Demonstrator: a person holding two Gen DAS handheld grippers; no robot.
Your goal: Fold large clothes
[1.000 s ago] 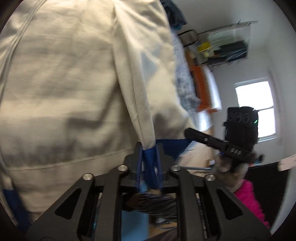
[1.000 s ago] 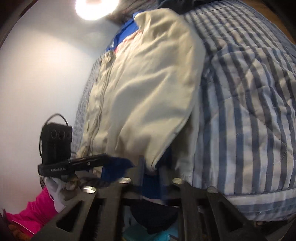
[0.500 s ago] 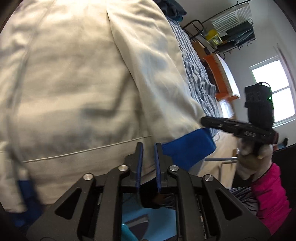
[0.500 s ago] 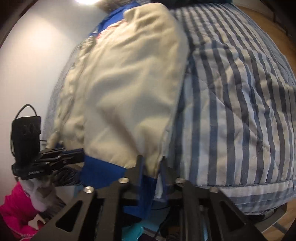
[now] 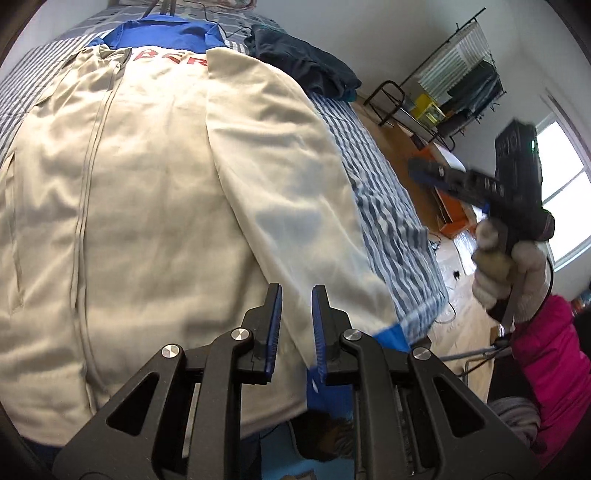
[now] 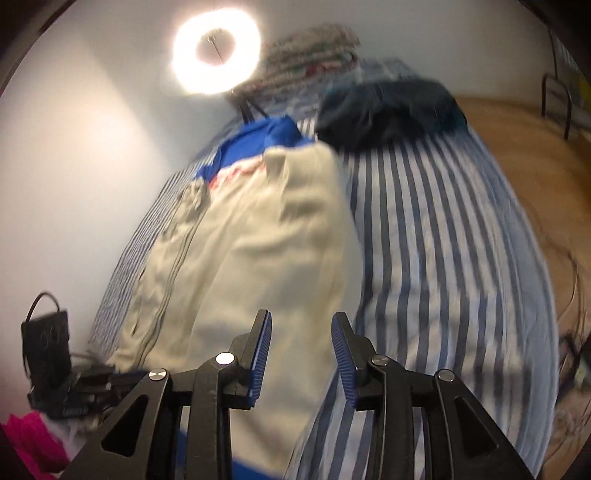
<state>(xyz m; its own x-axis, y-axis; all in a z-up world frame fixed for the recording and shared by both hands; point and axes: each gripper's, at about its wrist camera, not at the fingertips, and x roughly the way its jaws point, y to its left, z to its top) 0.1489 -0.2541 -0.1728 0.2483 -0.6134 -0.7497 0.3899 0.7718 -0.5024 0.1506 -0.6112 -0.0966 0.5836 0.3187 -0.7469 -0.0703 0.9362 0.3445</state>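
Note:
A beige zip jacket [image 5: 147, 184] [image 6: 258, 240] with a blue collar [image 5: 166, 35] lies flat on the striped bed cover [image 5: 384, 192]. One sleeve [image 5: 288, 184] is folded along its right side, and the blue cuff [image 5: 391, 336] ends at the bed's near edge. My left gripper [image 5: 295, 295] hovers over that sleeve, its jaws opening a little, with no cloth pinched. My right gripper [image 6: 302, 321] is above the jacket's lower part, jaws opening wide with nothing between them. The left wrist view shows it raised at the right [image 5: 443, 177], held by a gloved hand [image 5: 509, 273].
A dark folded garment pile [image 5: 306, 62] [image 6: 388, 107] sits at the bed's far right. A ring light [image 6: 216, 55] glows at the head end. A metal rack [image 5: 461, 85] and an orange box [image 5: 450, 218] stand on the wooden floor to the right. A pink sleeve [image 5: 546, 354] is at the lower right.
Both grippers have let go of the jacket's blue-edged cloth and lifted away. The right jaws have spread wide. The sleeve now rests on the jacket.

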